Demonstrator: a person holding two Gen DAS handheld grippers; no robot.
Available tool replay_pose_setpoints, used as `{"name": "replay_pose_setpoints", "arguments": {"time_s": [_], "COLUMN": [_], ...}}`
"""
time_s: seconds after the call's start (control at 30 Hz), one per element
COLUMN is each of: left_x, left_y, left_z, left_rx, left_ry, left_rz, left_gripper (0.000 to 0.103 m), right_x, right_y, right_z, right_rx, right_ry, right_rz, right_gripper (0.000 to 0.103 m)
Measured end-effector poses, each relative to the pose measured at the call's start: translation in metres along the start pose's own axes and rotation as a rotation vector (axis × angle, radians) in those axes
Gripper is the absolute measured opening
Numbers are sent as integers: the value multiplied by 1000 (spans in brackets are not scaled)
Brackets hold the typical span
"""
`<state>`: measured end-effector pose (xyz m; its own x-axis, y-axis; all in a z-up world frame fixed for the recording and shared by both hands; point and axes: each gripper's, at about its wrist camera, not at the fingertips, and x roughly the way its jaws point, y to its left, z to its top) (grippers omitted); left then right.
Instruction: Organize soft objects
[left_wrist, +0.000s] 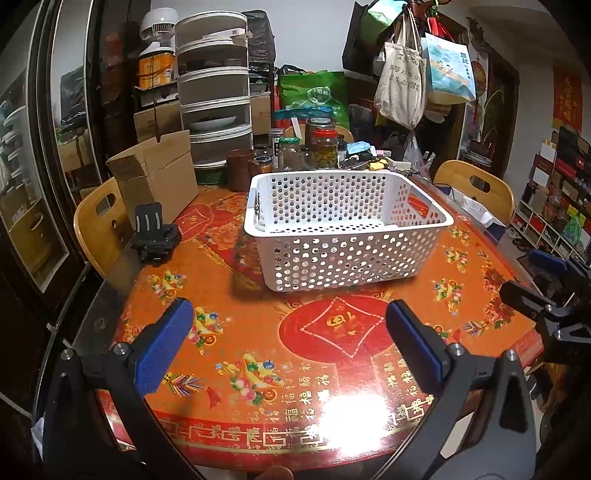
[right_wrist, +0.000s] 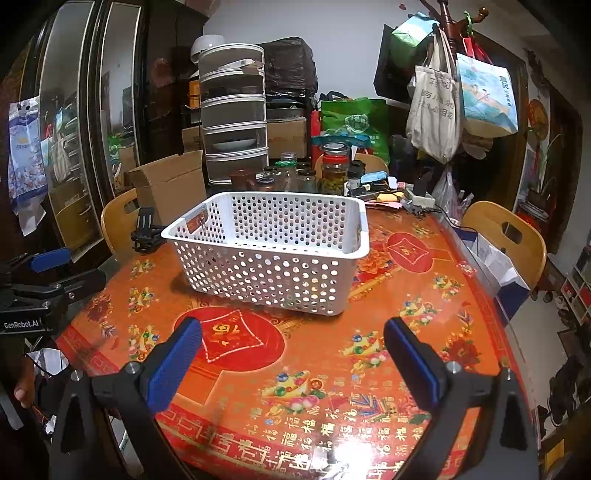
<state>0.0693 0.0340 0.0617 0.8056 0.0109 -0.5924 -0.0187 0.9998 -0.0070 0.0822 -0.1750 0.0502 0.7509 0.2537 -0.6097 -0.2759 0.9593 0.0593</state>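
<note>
A white perforated plastic basket stands on the round table with the red and orange patterned cloth. I see no soft objects inside it or on the cloth. My left gripper hovers over the near part of the table, open, its blue pads wide apart and empty. My right gripper is likewise open and empty, short of the basket. The right gripper also shows at the right edge of the left wrist view, and the left gripper at the left edge of the right wrist view.
Behind the basket stand glass jars, a brown pot, an open cardboard box and a tiered food cover. A black clamp mount lies at the table's left. Wooden chairs flank the table.
</note>
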Motion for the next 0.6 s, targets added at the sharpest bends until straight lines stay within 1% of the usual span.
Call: {"name": "replay_pose_setpoints", "arguments": {"time_s": [0.6], "left_x": [1], "left_y": [-3], "left_z": [-2], "left_rx": [3], "left_ry": [1], "left_rz": [-8], "left_gripper": [103], "right_x": [-3], "right_y": [-2], "right_z": [3], "right_rx": [11], "right_ry": [-4], "right_rz": [5], "right_gripper": [99]}}
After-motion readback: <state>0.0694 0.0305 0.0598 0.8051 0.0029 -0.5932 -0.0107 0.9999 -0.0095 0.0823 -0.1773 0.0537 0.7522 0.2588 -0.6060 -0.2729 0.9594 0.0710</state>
